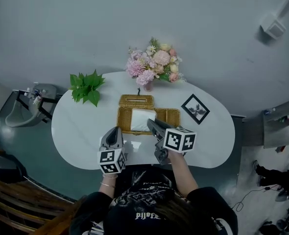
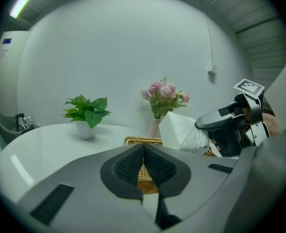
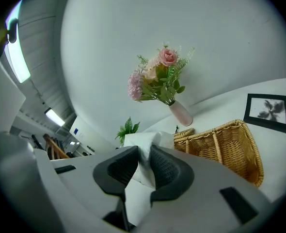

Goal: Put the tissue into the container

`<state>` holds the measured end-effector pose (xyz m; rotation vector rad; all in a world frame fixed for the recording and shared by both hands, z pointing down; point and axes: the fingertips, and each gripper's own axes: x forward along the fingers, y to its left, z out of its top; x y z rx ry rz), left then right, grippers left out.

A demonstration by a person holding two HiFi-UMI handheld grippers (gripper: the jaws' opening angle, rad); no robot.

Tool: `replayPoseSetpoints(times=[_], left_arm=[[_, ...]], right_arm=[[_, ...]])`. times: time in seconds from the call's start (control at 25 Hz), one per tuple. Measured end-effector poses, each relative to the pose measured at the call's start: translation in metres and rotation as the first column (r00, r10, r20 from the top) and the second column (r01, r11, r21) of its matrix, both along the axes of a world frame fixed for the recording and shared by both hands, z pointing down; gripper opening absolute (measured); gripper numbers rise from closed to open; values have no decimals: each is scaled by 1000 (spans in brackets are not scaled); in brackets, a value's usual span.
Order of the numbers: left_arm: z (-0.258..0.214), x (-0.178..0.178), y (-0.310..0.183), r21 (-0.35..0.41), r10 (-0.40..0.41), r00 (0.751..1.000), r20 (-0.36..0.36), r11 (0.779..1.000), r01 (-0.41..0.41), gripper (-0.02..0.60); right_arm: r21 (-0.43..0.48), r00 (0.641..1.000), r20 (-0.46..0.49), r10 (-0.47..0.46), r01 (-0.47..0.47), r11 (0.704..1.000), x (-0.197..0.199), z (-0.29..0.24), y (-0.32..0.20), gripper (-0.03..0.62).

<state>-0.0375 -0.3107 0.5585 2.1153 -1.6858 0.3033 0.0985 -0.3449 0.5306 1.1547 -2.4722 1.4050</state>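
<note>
1. The white tissue pack (image 1: pixel 143 120) is clamped between the jaws of the right gripper (image 1: pixel 151 123). In the right gripper view the two dark pads press on both sides of the soft white pack (image 3: pixel 142 166), and its top stands up above them.
2. In the head view the pack is over the inside of the wicker basket (image 1: pixel 171 116), toward its left half. In the left gripper view the pack (image 2: pixel 182 132) rises above the basket rim (image 2: pixel 138 141). I cannot tell if its lower edge touches the bottom of the basket.
3. The left gripper (image 1: pixel 116 130) is just beside the front left corner of the basket. Its jaws are closed on each other with nothing between them; in the left gripper view only a thin slit is there (image 2: pixel 143 147), and wicker shows through it.
4. A smaller wicker piece (image 1: pixel 136 101) lies just behind the basket and touches its back edge.
5. All these things are on a white rounded table (image 1: pixel 76 131).
6. Behind the basket stands a bouquet of pink flowers (image 1: pixel 153 65) in a pink vase. A green plant (image 1: pixel 86 87) is at the back left, and a black framed picture (image 1: pixel 195 108) lies flat near the right of the basket.
</note>
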Motion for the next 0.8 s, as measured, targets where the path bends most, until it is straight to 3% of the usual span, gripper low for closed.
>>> replayPoseSetpoints(times=[0.44, 0.64, 0.8], left_arm=[[-2, -13, -16, 4, 33, 999, 16, 999, -34, 26], [-1, -25, -15, 7, 17, 1000, 11, 1000, -17, 26], [-10, -33, -15, 55, -13, 1000, 10, 998, 13, 26]], right_arm=[[-47, 999, -37, -19, 17, 999, -20, 13, -10, 101], [-67, 998, -63, -29, 25, 997, -30, 22, -10, 101], [-82, 996, -83, -22, 16, 997, -34, 28, -12, 102]])
